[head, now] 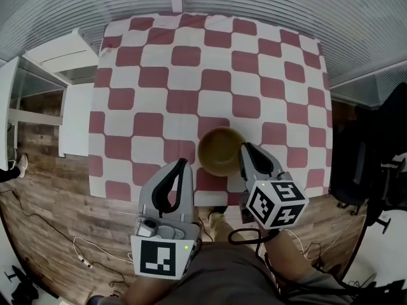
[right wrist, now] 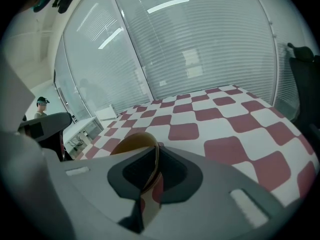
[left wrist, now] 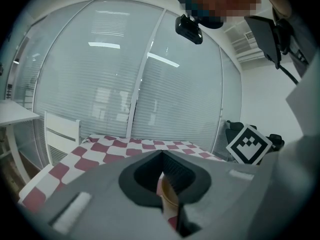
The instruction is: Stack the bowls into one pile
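We see only one bowl (head: 219, 150) on the checkered table (head: 191, 56), sitting close to the front edge, a little right of the middle. No other bowl lies loose anywhere on the cloth. We judge the pile to be either already made or down to its last placement. From above we cannot tell whether this is a single bowl or several nested together, since only one rim and one hollow show. The right gripper (head: 245, 151) is clamped on the bowl's right-hand rim. In the right gripper view the thin wall of the bowl (right wrist: 132, 141) runs straight between the closed jaws. The left gripper (head: 183, 164) hangs over the front edge just left of the bowl, its jaws pressed together on nothing. In the left gripper view the bowl (left wrist: 167, 194) shows only beyond them, through the gap. By our count that makes one visible bowl, two grippers and one table. What seems left is letting go of the rim.
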The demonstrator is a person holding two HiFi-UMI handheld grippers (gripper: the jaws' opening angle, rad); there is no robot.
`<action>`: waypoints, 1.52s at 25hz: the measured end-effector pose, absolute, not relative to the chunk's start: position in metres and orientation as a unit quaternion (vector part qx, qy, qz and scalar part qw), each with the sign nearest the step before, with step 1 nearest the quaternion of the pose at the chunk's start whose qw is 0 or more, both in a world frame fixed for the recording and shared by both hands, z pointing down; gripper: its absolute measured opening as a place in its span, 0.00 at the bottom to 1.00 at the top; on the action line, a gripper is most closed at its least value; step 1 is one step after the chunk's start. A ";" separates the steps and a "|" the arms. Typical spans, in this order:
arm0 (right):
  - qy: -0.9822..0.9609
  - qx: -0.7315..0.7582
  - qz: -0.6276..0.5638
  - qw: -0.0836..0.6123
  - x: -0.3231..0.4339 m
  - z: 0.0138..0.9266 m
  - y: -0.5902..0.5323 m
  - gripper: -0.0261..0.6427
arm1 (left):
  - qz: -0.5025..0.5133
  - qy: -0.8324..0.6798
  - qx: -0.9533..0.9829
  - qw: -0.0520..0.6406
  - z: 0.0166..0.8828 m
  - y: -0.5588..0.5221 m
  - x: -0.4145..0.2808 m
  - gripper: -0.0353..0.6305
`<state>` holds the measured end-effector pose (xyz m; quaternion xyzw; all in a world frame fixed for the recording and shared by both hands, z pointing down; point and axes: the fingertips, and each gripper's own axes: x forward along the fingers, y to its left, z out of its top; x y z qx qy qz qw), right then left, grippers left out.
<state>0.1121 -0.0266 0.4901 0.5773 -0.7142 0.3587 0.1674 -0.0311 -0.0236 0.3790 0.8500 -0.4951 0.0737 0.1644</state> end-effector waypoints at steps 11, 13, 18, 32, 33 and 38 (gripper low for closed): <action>-0.733 0.589 0.301 0.161 0.123 0.460 -0.025 0.21 | 0.064 -0.496 0.855 0.139 0.358 -0.018 -0.027 0.05; -0.741 0.593 0.281 0.143 0.127 0.438 -0.025 0.21 | 0.056 -0.500 0.856 0.119 0.342 -0.016 -0.025 0.05; -0.765 0.598 0.221 0.088 0.130 0.361 -0.014 0.19 | 0.040 -0.507 0.859 0.056 0.284 -0.001 -0.022 0.05; -0.804 0.593 0.031 0.020 0.151 0.199 0.027 0.08 | -0.017 -0.534 0.843 -0.062 0.165 0.022 -0.007 0.06; -0.805 0.593 0.028 0.018 0.150 0.197 0.030 0.08 | -0.018 -0.535 0.842 -0.062 0.163 0.023 -0.008 0.05; -0.803 0.595 0.014 0.013 0.152 0.189 0.042 0.08 | -0.018 -0.536 0.841 -0.073 0.153 0.029 -0.007 0.05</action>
